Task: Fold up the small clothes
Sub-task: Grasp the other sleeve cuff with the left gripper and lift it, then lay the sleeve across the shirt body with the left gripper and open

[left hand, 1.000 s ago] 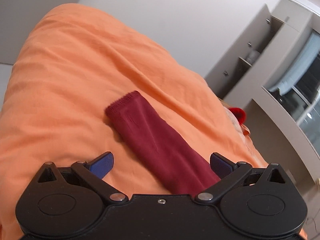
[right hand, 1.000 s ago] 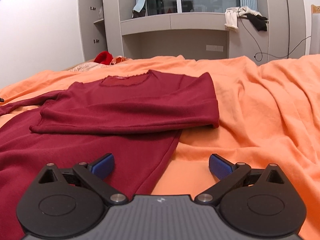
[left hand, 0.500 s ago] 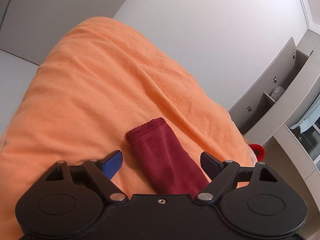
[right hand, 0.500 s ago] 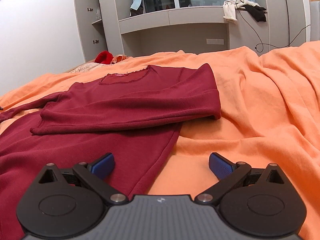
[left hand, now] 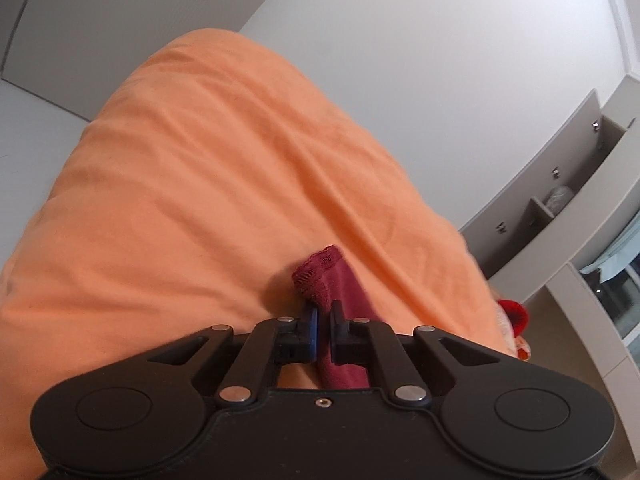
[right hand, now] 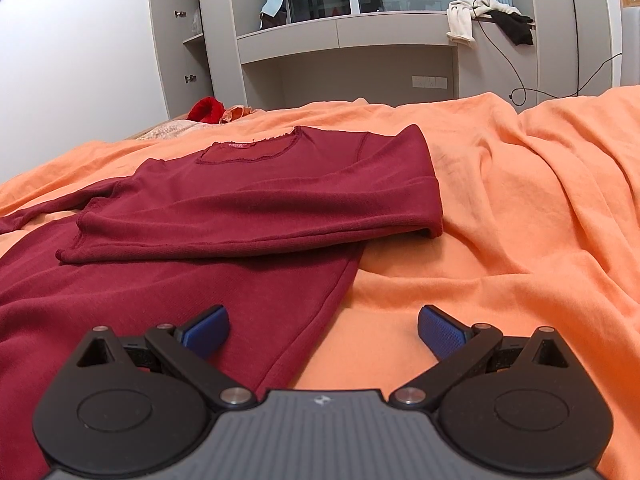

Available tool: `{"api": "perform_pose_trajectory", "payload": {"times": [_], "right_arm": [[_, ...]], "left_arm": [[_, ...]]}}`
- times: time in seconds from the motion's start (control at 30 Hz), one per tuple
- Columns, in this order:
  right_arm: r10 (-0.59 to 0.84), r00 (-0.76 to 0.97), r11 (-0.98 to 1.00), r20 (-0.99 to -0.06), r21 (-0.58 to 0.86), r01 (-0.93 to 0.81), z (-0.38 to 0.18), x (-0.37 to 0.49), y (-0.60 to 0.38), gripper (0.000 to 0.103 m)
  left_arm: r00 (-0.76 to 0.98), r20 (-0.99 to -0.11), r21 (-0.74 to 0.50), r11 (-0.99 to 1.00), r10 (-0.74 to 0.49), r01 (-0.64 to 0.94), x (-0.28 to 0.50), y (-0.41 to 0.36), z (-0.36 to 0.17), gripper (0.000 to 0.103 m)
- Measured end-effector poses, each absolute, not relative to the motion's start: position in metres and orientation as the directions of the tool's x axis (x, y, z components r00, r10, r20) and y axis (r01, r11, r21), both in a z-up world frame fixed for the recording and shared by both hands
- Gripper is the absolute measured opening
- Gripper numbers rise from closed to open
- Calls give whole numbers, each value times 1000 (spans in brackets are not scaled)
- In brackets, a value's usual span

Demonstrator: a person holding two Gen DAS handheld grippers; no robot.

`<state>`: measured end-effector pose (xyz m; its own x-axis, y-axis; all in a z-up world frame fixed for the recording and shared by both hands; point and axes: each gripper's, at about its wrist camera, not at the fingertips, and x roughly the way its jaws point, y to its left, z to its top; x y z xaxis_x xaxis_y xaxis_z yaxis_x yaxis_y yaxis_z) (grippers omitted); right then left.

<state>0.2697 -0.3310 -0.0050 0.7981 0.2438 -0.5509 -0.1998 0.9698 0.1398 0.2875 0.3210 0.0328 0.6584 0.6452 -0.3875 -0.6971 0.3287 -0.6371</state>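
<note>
The dark red top [right hand: 248, 184] lies flat on the orange bedsheet [right hand: 520, 216] ahead and left of the right tongs [right hand: 322, 330], one sleeve folded across its chest. The left tongs [left hand: 323, 322] are clamped on its other sleeve's cuff [left hand: 320, 272]; the right tongs gape wide over the top's side edge.

The sheet [right hand: 520, 208] is plain orange. The shirt [right hand: 248, 216] is dark red, with a pink label [right hand: 239, 145] at the neckline. Its sleeve [left hand: 336, 280] is the same dark red. Both gripper bodies are black; the finger pads [right hand: 440, 330] are blue. The cabinets [right hand: 352, 36] are grey.
</note>
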Motion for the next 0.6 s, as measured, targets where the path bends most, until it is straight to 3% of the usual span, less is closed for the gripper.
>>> {"api": "perform_pose_trajectory", "payload": {"times": [0.13, 0.27, 0.47, 0.6], "right_arm": [[239, 798, 971, -553, 133, -199, -5, 270, -330, 103], [230, 799, 973, -556, 118, -198, -6, 270, -328, 103], [229, 801, 973, -552, 116, -198, -7, 270, -329, 103], [233, 803, 972, -549, 122, -199, -7, 270, -330, 103]], "left_arm": [[692, -321, -640, 391, 646, -662, 284, 308, 50, 4], [772, -181, -607, 549, 609, -575, 284, 273, 83, 4], [919, -13, -508, 789, 394, -345, 292, 196, 126, 4], [971, 38, -460, 866, 237, -193, 296, 142, 145, 4]]}}
